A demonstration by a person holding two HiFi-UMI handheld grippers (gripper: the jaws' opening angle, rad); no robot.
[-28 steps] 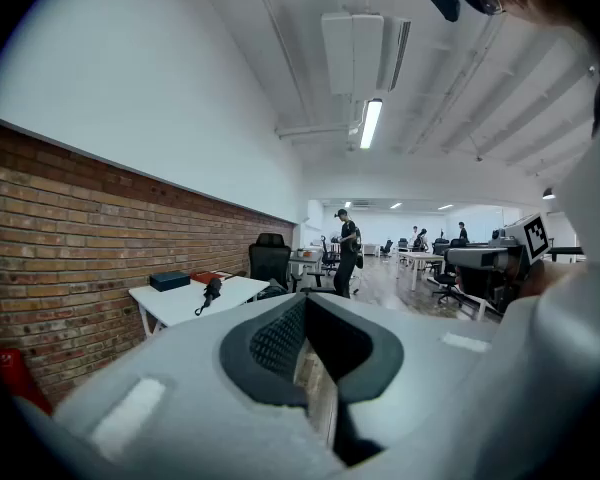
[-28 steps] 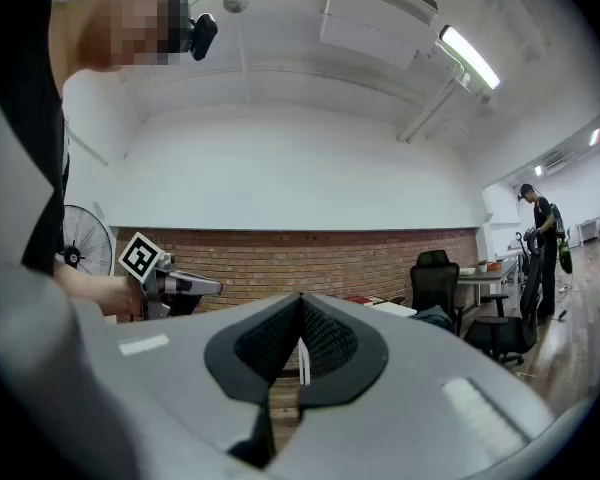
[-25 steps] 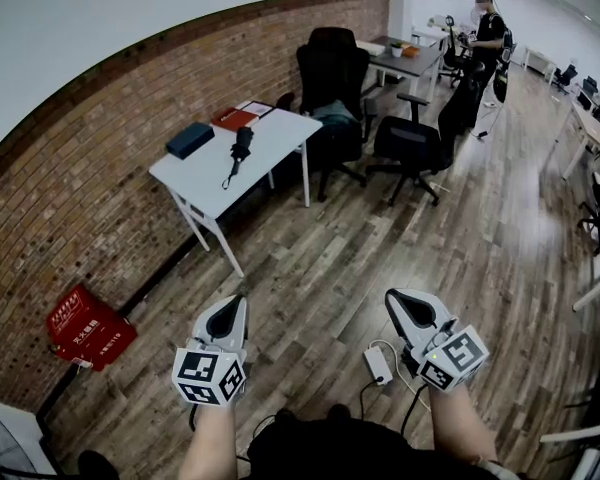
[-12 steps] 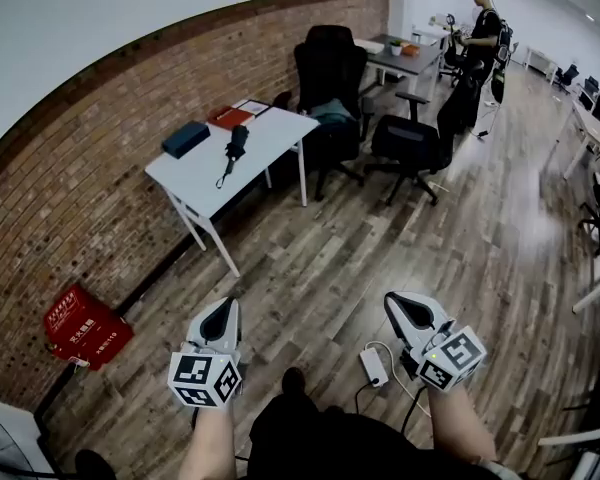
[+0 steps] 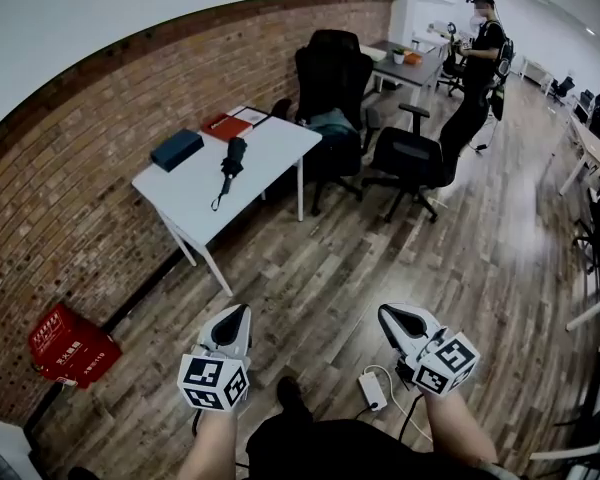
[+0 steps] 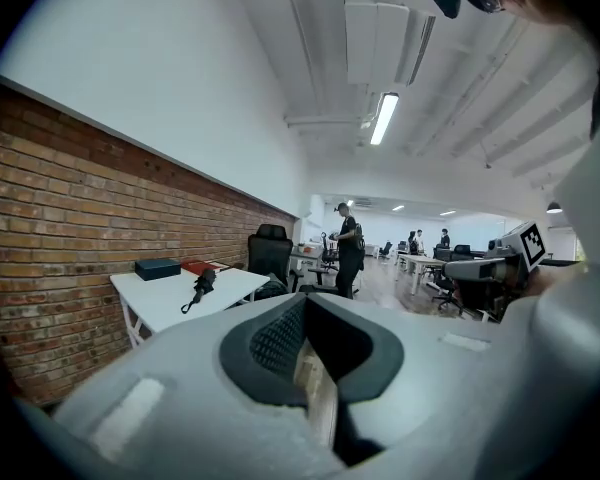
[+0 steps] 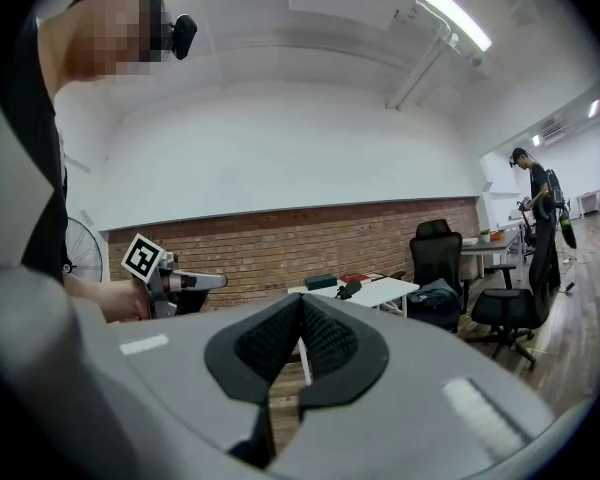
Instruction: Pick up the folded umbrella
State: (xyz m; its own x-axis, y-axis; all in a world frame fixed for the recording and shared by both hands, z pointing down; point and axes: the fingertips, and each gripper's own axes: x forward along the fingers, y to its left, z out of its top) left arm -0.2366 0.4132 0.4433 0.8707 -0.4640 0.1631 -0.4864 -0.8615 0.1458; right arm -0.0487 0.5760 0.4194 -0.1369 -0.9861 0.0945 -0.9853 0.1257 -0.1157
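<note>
A long brick wall [image 5: 90, 168] backs a white, smooth-topped surface [image 5: 270, 148] on thin legs, standing on a plank wood floor [image 5: 380, 238]. The folded umbrella [image 5: 232, 160], a short black fabric bundle with a looped strap trailing toward the near edge, lies about mid-surface. A dark blue box [image 5: 176, 149] sits by the wall-side edge and a flat red book [image 5: 226, 125] toward the far corner. Nothing of the pick-up is done yet: both claws hang over the floor, well apart from the surface. The left claw [image 5: 239, 314] has its ribbed dark pads pressed together on nothing, and the right claw [image 5: 388, 315] is likewise closed and empty. Approach, opening and grasp all remain, as I judge it.
</note>
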